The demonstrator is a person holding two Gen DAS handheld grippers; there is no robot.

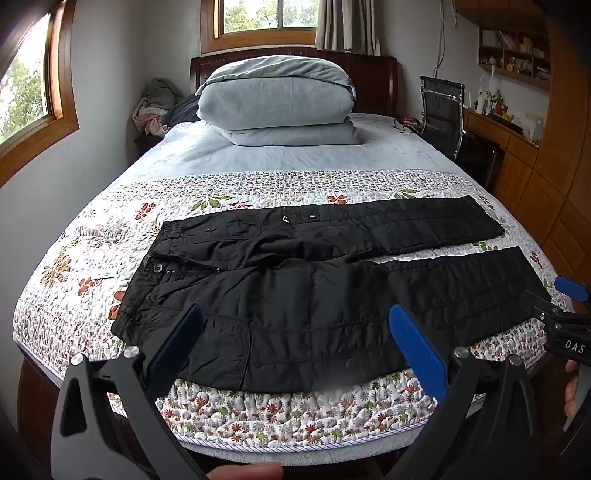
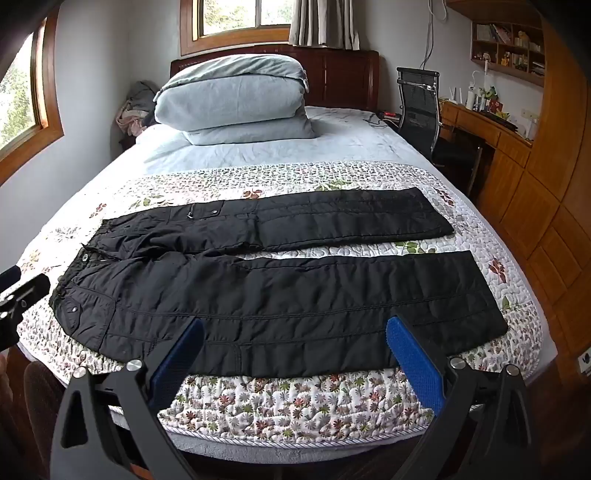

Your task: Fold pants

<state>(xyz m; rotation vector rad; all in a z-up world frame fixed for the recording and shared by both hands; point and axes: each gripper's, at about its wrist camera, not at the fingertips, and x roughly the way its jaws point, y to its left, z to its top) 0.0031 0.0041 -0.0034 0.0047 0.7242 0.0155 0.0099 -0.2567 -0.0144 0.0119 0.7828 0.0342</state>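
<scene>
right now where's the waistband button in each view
Left wrist: the button is left of centre, at the pants' left end.
Right wrist: the button is far left, at mid height.
Shared landmark: the folded duvet at the headboard.

Bed with floral quilt, wooden headboard; two daylit windows; chair, wooden counter at right.

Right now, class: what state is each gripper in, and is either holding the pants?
Left gripper: open, holding nothing, above the black pants.
Right gripper: open, holding nothing, above the near trouser leg.
</scene>
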